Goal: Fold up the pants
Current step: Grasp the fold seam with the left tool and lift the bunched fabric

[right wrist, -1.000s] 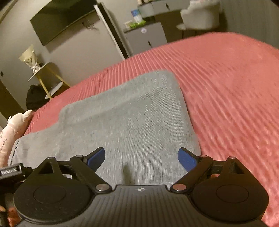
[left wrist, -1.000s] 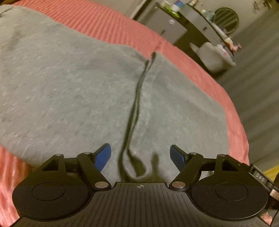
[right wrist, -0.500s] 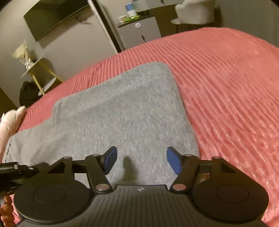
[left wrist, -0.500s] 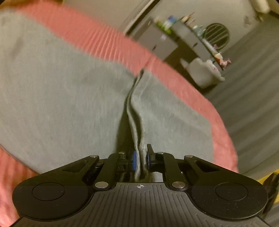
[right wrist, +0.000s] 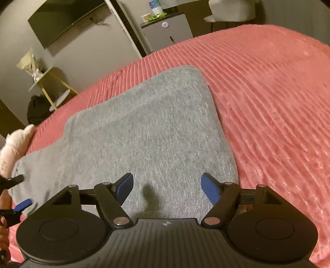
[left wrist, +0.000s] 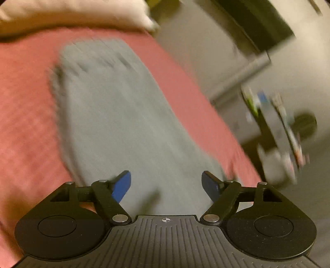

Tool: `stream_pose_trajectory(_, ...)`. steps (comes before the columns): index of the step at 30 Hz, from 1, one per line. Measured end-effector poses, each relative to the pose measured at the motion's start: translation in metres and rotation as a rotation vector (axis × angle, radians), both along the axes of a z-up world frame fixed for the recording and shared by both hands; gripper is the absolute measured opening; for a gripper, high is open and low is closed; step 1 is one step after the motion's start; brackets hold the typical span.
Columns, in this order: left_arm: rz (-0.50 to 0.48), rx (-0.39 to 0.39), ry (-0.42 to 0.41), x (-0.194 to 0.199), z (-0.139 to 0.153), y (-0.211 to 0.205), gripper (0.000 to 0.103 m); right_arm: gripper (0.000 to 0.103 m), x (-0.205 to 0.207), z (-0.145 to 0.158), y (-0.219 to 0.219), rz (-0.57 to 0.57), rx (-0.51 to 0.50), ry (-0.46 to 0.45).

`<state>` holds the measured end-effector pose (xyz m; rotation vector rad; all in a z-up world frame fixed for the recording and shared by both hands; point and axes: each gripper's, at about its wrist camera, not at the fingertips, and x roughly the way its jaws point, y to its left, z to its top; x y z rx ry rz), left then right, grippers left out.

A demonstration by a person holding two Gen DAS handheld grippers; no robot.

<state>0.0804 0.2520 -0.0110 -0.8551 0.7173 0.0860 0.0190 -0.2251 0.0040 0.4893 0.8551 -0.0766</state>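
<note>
Grey pants (right wrist: 144, 127) lie flat on a red ribbed bedspread (right wrist: 278, 103), folded lengthwise, with one narrower leg end reaching left. In the blurred left wrist view the pants (left wrist: 123, 123) stretch away from me. My left gripper (left wrist: 166, 186) is open and empty just above the near edge of the fabric. My right gripper (right wrist: 166, 187) is open and empty over the near right part of the pants. The left gripper also shows at the left edge of the right wrist view (right wrist: 15, 191), open beside the pants' left end.
A pink plush toy (right wrist: 14, 142) lies at the bed's left edge. A pale pillow (left wrist: 72, 14) sits at the head of the bed. Beyond the bed stand a small fridge (right wrist: 167, 35), a wall TV (right wrist: 66, 18), a side table (right wrist: 47, 82) and a white chair (right wrist: 231, 12).
The left gripper was shut on a pinch of fabric half a second ago; it is now open and swung to a new viewpoint. The right gripper narrowed slightly, then reopened, and moved closer.
</note>
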Motion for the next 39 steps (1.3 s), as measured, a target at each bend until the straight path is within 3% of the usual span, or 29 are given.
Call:
stream_pose_trajectory(6,0.162,0.007,0.082,-0.002,-0.021,0.075,0.080,0.083,0.002,-0.004,-0.006,0.006,0.062,-0.006)
stream_pose_trajectory(9,0.178,-0.102,0.092,0.002,-0.042,0.101,0.079,0.086,0.004,-0.005,-0.003,0.019,0.058,-0.002)
stream_pose_trajectory(12,0.194,-0.227,0.053,0.007,-0.059,0.116,0.078,0.086,0.005,-0.005,-0.001,0.027,0.051,-0.001)
stream_pose_trajectory(18,0.197,-0.276,-0.003,0.030,-0.070,0.119,0.077,0.091,0.007,-0.007,-0.002,0.025,0.065,-0.003)
stream_pose_trajectory(19,0.202,-0.288,-0.005,0.037,-0.072,0.121,0.075,0.091,0.008,-0.008,-0.002,0.028,0.066,-0.003)
stream_pose_trajectory(20,0.213,-0.290,-0.003,0.040,-0.071,0.122,0.064,0.092,0.009,-0.008,-0.002,0.032,0.065,-0.004)
stream_pose_trajectory(21,0.217,-0.281,0.006,0.040,-0.071,0.124,0.052,0.093,0.009,-0.008,-0.001,0.034,0.064,-0.004)
stream_pose_trajectory(22,0.209,-0.271,0.006,0.042,-0.070,0.124,0.049,0.093,0.009,-0.008,-0.001,0.035,0.062,-0.004)
stream_pose_trajectory(24,0.185,-0.220,-0.021,0.047,-0.069,0.123,0.034,0.093,0.009,-0.008,0.000,0.034,0.062,-0.005)
stream_pose_trajectory(27,0.130,-0.127,-0.067,0.045,-0.059,0.116,0.030,0.093,0.009,-0.009,-0.003,0.027,0.080,-0.013)
stream_pose_trajectory(29,0.128,-0.118,-0.060,0.042,-0.058,0.115,0.035,0.093,0.008,-0.009,-0.005,0.021,0.093,-0.017)
stream_pose_trajectory(30,0.133,-0.111,-0.040,0.043,-0.059,0.114,0.047,0.094,0.008,-0.009,-0.005,0.021,0.096,-0.018)
stream_pose_trajectory(33,0.190,-0.112,0.027,0.048,-0.061,0.108,0.062,0.097,0.009,-0.009,-0.004,0.032,0.094,-0.017)
stream_pose_trajectory(35,0.228,-0.122,0.039,0.053,-0.055,0.103,0.065,0.098,0.010,-0.009,-0.002,0.042,0.089,-0.014)
stream_pose_trajectory(38,0.188,-0.007,0.008,0.059,-0.036,0.091,0.026,0.098,0.009,-0.009,-0.003,0.034,0.097,-0.021)
stream_pose_trajectory(39,0.157,0.052,-0.014,0.059,-0.028,0.086,0.024,0.098,0.008,-0.009,-0.004,0.030,0.106,-0.027)
